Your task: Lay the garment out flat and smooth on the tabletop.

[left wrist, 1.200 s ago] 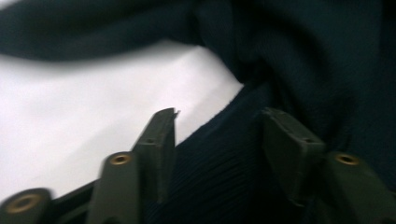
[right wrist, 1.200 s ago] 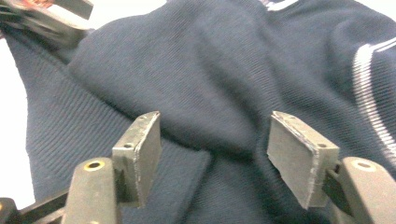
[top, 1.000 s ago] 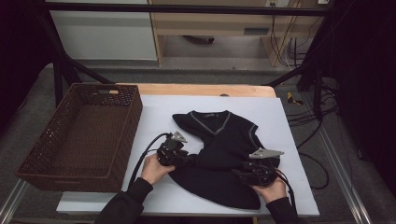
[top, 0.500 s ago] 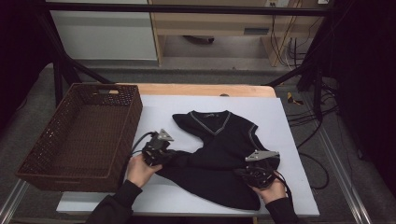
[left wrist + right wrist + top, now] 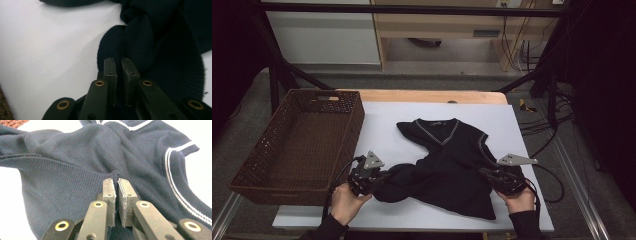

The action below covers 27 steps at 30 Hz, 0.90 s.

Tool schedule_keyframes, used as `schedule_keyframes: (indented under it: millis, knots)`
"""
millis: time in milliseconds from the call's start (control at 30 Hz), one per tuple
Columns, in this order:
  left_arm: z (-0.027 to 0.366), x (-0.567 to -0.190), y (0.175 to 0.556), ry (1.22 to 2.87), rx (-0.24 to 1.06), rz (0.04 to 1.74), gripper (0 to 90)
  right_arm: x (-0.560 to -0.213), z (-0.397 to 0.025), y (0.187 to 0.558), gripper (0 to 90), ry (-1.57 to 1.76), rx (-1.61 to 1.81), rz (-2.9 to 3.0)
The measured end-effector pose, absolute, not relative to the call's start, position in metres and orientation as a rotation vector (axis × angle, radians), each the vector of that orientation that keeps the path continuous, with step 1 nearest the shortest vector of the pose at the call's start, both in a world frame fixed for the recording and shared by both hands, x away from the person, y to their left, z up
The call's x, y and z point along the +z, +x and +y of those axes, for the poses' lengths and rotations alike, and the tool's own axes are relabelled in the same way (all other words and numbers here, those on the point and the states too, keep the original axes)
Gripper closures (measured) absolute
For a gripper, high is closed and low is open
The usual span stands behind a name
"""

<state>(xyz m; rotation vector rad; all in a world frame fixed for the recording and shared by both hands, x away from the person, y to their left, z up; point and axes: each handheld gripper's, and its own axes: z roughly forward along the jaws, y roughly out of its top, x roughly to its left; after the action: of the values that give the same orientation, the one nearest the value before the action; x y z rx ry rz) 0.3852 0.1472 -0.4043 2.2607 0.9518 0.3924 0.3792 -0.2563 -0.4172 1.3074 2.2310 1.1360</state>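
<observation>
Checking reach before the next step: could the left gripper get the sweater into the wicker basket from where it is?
Probably yes. The left gripper, shut on the sweater, sits right beside the basket with nothing between them. The right gripper clamps the opposite hem, so it would have to follow or let go.

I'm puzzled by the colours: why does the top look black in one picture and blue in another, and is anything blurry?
High view: dim room, so the knitted top reads near black. Left gripper view: the white table glares and the knit stays dark, the jaws close up and slightly soft. Right gripper view: brighter, so the ribbed knit shows navy and sharp, with white stripes; far edges blur.
</observation>
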Motion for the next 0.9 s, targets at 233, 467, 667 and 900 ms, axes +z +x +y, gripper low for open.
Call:
schedule_keyframes:
  millis: [233, 467, 667, 900]
  knots:
    - [0.159, -0.423, 0.371, 2.238, 0.308, 0.962, 79.6, -0.429, -0.259, 0.367, 84.4, 1.320, 1.145, 2.309]
    - [0.159, -0.431, 0.371, 2.191, 0.274, 0.927, 63.0, -0.451, -0.257, 0.350, 83.1, 1.373, 1.096, 2.445]
    - [0.152, -0.421, 0.387, 2.123, 0.364, 0.912, 34.0, -0.439, -0.255, 0.353, 59.9, 1.315, 1.161, 2.390]
    - [0.129, -0.425, 0.441, 2.135, 0.301, 0.911, 33.1, -0.431, -0.264, 0.375, 29.6, 1.324, 1.136, 2.203]
